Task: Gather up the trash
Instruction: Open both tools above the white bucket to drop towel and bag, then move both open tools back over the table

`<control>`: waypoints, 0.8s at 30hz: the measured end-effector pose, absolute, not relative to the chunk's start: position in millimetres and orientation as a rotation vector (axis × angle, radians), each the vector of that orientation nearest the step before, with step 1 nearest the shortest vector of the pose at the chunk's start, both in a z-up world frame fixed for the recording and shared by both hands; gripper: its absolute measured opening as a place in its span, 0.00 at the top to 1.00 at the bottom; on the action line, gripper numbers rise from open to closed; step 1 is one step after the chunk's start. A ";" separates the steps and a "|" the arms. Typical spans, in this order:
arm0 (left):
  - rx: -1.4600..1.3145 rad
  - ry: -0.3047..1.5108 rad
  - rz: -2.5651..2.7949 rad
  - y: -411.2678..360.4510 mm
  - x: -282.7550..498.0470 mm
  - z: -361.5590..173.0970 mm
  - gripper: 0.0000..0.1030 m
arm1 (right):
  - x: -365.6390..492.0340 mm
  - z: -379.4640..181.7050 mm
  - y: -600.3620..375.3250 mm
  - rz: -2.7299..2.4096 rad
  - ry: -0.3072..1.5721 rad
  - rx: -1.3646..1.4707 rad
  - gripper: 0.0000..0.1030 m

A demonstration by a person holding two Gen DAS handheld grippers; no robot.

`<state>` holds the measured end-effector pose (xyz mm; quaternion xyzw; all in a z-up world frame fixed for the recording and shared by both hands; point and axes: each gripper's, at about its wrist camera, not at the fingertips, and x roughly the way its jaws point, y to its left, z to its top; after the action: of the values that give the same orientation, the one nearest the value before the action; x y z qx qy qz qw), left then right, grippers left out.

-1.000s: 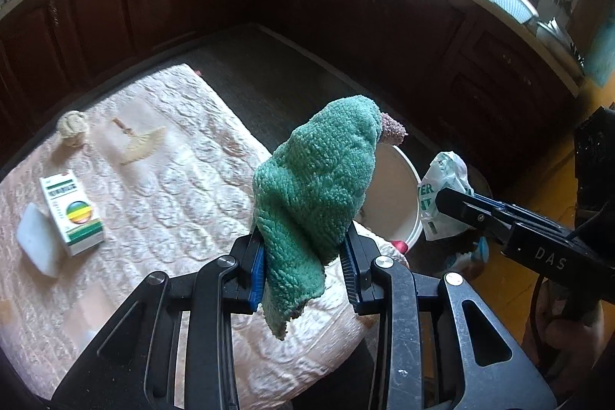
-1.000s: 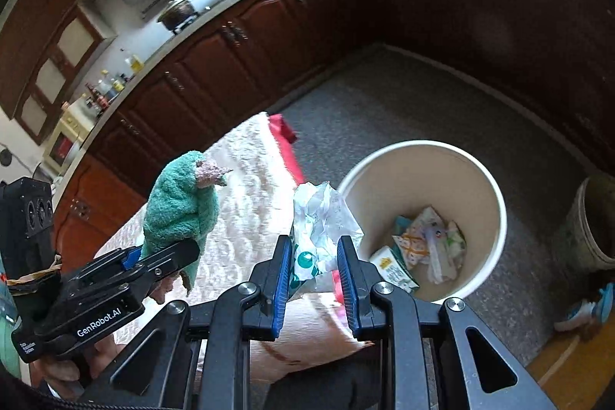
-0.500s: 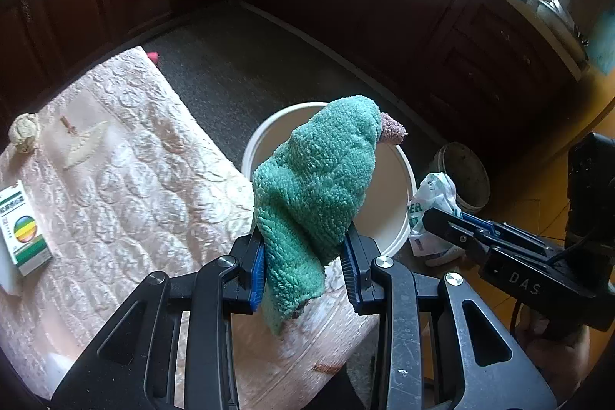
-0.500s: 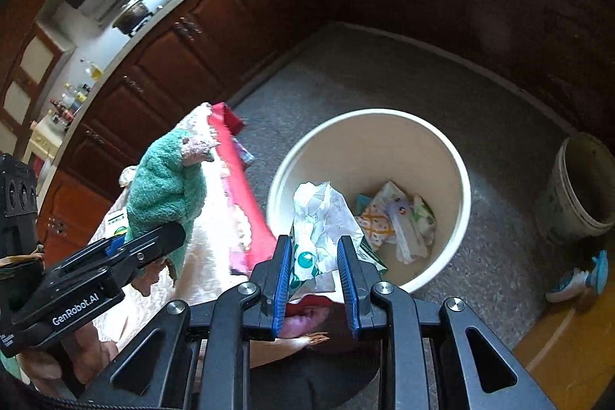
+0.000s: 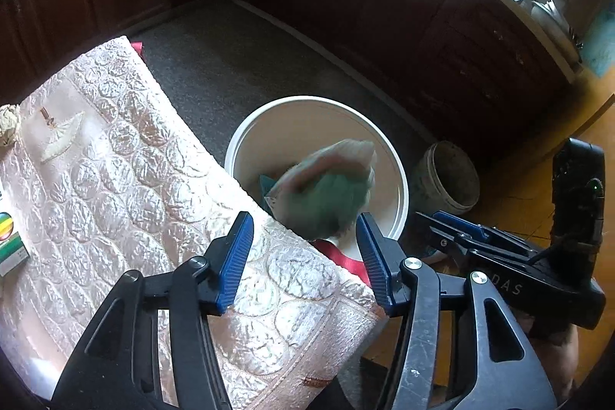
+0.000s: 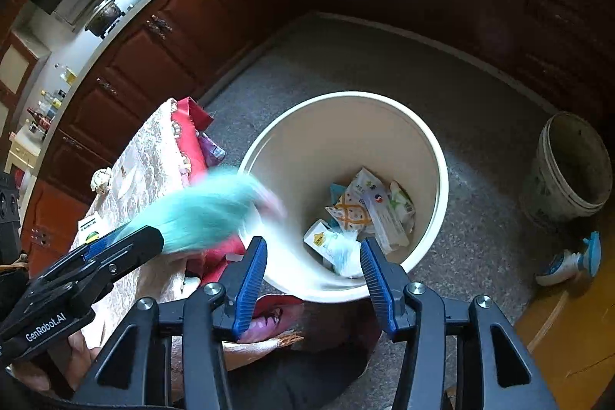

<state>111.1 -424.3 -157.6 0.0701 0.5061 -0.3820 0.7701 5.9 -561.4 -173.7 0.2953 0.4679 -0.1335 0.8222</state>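
The white trash bin (image 5: 307, 100) stands on the floor beside the table. My left gripper (image 5: 303, 229) hangs over the bin's near rim, jaws opening, pads touching nothing. Just past the pads the green towel (image 5: 326, 191) is a falling blur over the bin. In the right wrist view the same towel (image 6: 207, 206) streaks from the left gripper (image 6: 127, 241) toward the bin (image 6: 346, 97). My right gripper (image 6: 313, 244) is also opening, with nothing between its pads. The white plastic bag (image 6: 342, 252) lies blurred inside the bin's near wall. The right gripper (image 5: 449, 229) shows in the left wrist view too.
Several wrappers and packets (image 6: 369, 206) lie in the bin. The table wears a pink quilted cover (image 5: 115, 179) with a paper ball (image 5: 9, 125) and a small box (image 5: 9, 241) at the left edge. A dirty bucket (image 5: 449, 175) and a slipper (image 6: 569, 260) sit right of the bin.
Both grippers sank over the bin and opened. The green towel left the left gripper and is falling. The plastic bag left the right gripper and dropped into the bin.
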 end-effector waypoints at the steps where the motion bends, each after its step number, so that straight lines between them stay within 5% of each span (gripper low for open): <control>1: 0.151 1.096 -0.826 -416.3 111.4 -155.9 0.48 | 5.9 -173.4 -560.8 -0.285 0.997 0.629 0.53; 24: 0.068 1.044 -0.727 -346.6 109.0 -133.7 0.48 | 13.2 -149.6 -520.5 -0.273 0.969 0.508 0.47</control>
<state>109.0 -346.6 -133.7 0.0319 0.4875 -0.3394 0.8038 13.2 -520.5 -149.6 0.2408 0.4592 -0.1294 0.8452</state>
